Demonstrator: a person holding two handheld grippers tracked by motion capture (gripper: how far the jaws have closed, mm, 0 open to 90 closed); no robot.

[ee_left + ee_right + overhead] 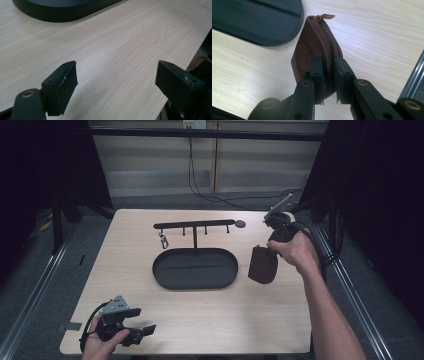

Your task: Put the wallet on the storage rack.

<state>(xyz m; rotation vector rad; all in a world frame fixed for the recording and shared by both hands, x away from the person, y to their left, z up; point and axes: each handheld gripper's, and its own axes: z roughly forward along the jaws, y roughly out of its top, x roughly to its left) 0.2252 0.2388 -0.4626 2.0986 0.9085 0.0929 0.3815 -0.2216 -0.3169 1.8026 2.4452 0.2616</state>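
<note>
A dark brown zip pouch (262,265) hangs just above the wooden table (210,315), right of the black oval tray (195,268). My right gripper (270,247) is shut on its upper edge. In the right gripper view the two black pads clamp the pouch (312,50) at the zipper side, and a gold zip pull (325,16) sticks out at the far end, with my right gripper (328,66) squeezing it. My left gripper (142,320) rests open near the table's front left corner; in its own view the left gripper (116,75) has wide-apart jaws over bare wood.
A black hook rail on a post (194,225) stands behind the tray, with a metal clasp (163,240) hanging from its left hook. The tray's rim (60,16) is ahead of the left gripper. A table edge runs at the right (197,47).
</note>
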